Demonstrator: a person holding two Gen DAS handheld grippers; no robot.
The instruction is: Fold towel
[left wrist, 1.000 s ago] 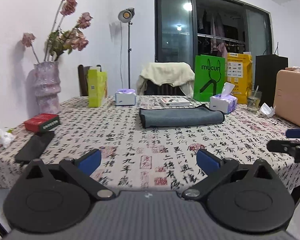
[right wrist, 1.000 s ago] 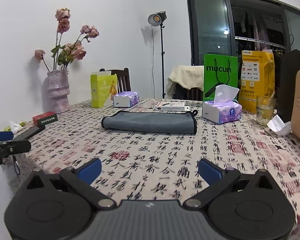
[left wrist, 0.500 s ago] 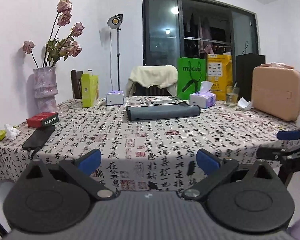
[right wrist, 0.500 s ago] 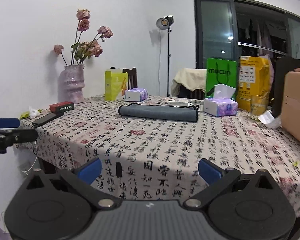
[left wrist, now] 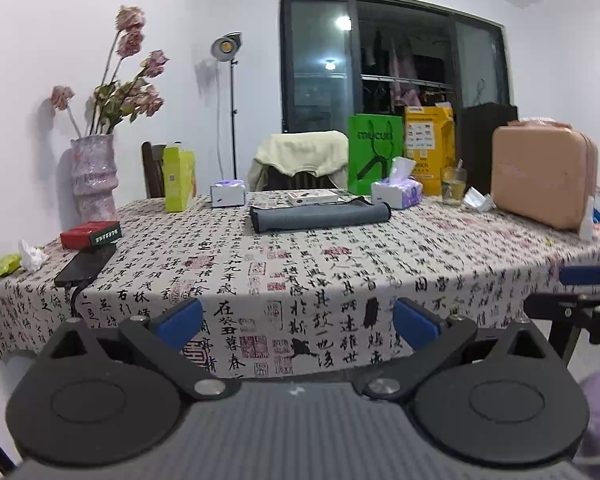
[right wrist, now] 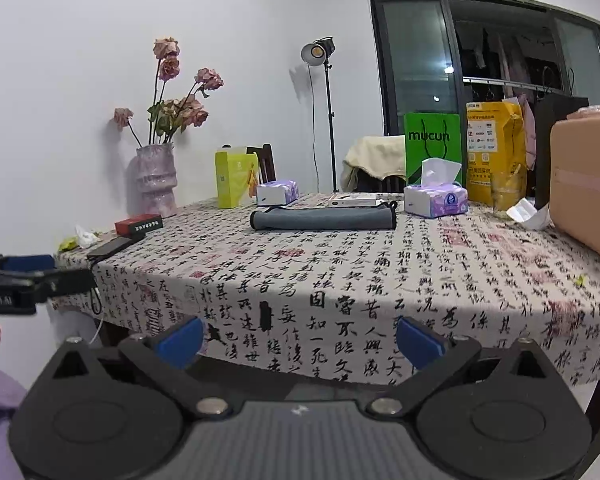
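A: How do the claws stand?

B: The left claw is spread wide with nothing between its blue pads; the right claw is likewise wide open and empty. Both hang off the near edge of the bench, level with the hanging cloth.

A: And the towel?

B: The grey towel lies folded in a long strip toward the far side of the bench, well apart from both claws, straight ahead of them.

A: What is around it?

B: A white flat box just behind it, a tissue pack at its right end, a small purple-white box to its left. Bare patterned cloth lies between claws and towel. A phone and red box sit at the left edge.
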